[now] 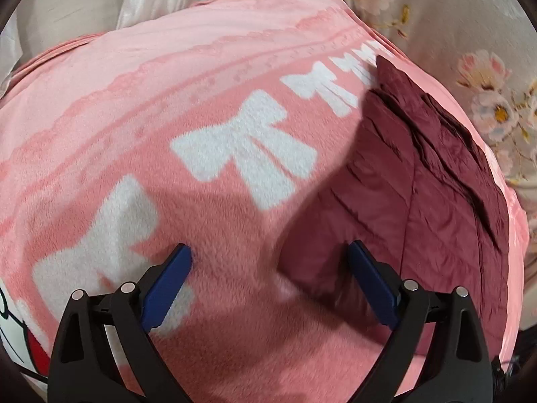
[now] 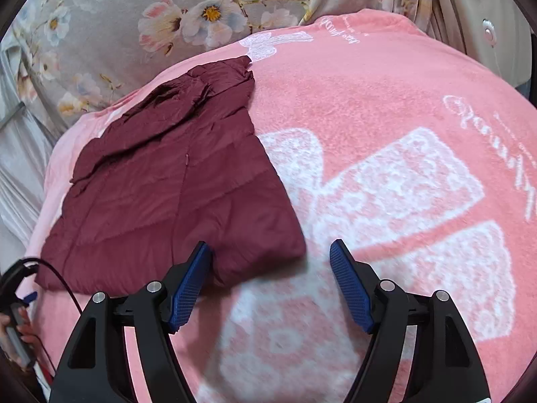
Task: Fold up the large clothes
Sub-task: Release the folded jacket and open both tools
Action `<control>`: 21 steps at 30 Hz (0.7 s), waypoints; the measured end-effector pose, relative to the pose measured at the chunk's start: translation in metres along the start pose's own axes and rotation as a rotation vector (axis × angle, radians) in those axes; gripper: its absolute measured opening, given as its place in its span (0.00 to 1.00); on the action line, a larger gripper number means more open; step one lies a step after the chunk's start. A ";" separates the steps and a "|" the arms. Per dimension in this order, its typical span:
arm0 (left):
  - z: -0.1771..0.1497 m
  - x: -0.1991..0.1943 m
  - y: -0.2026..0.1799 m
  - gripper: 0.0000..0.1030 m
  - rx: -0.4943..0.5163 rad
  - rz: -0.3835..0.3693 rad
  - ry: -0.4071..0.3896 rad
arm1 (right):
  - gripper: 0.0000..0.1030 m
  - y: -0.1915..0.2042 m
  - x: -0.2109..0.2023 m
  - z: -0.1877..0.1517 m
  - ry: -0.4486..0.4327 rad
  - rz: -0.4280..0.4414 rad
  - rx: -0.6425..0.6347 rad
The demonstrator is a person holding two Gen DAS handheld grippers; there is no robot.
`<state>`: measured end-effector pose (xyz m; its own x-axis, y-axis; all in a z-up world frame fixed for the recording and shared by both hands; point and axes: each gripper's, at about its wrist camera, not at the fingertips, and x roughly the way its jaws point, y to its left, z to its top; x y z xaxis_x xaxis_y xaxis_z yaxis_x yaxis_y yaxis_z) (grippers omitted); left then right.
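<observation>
A dark red quilted jacket [image 1: 412, 201] lies folded on a pink fleece blanket [image 1: 167, 100] with white bows. In the left wrist view it is at the right, and my left gripper [image 1: 270, 255] hovers open over its near left corner, nothing between the blue pads. The right wrist view shows the jacket [image 2: 174, 194] at the left, stretching away to the back. My right gripper [image 2: 270, 252] is open above its near right corner, with the left pad [image 2: 191, 278] over the fabric edge and no grip on it.
The pink blanket [image 2: 386, 117] covers a bed with a grey floral sheet [image 2: 134, 16] behind it. A hand [image 2: 16, 332] holding the other gripper's handle with a black cable shows at the lower left of the right wrist view. Pale curtain folds [image 1: 100, 0] hang at the back.
</observation>
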<state>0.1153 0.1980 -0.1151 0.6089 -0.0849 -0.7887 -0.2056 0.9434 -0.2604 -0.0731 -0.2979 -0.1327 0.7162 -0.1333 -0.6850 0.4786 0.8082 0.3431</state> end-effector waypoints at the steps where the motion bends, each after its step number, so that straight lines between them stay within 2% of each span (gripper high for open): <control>1: 0.000 -0.001 -0.005 0.84 0.012 -0.021 -0.003 | 0.70 0.001 0.003 0.002 0.003 0.019 0.010; 2: 0.000 0.000 -0.010 0.80 0.019 -0.049 0.003 | 0.69 0.003 0.006 0.004 0.007 0.031 0.017; 3: 0.001 0.000 -0.013 0.66 0.023 -0.065 0.011 | 0.66 0.005 0.007 0.004 0.006 0.036 0.016; 4: 0.002 0.000 -0.019 0.52 0.029 -0.102 0.032 | 0.52 0.008 0.009 0.006 0.009 0.045 0.004; 5: 0.003 0.000 -0.024 0.45 0.035 -0.136 0.052 | 0.38 0.012 0.011 0.006 0.016 0.050 -0.009; 6: 0.003 -0.001 -0.029 0.28 0.043 -0.155 0.066 | 0.31 0.015 0.011 0.007 0.019 0.057 -0.019; 7: 0.002 -0.003 -0.033 0.16 0.054 -0.161 0.065 | 0.17 0.019 0.009 0.007 0.016 0.068 -0.035; 8: 0.002 -0.008 -0.038 0.11 0.072 -0.165 0.056 | 0.10 0.023 0.004 0.008 0.005 0.068 -0.057; 9: 0.001 -0.015 -0.041 0.07 0.086 -0.171 0.045 | 0.09 0.027 0.000 0.008 -0.007 0.066 -0.076; 13: 0.000 -0.058 -0.039 0.03 0.099 -0.272 -0.003 | 0.04 0.041 -0.050 0.005 -0.132 0.134 -0.216; 17: -0.005 -0.125 -0.032 0.02 0.169 -0.327 -0.099 | 0.03 0.052 -0.130 -0.010 -0.283 0.201 -0.432; 21: -0.018 -0.188 -0.017 0.02 0.197 -0.376 -0.165 | 0.00 0.049 -0.203 -0.028 -0.396 0.246 -0.467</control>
<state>-0.0095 0.1917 0.0275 0.7306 -0.3964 -0.5560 0.1931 0.9010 -0.3886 -0.2090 -0.2159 0.0051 0.9520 -0.0415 -0.3031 0.0699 0.9941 0.0834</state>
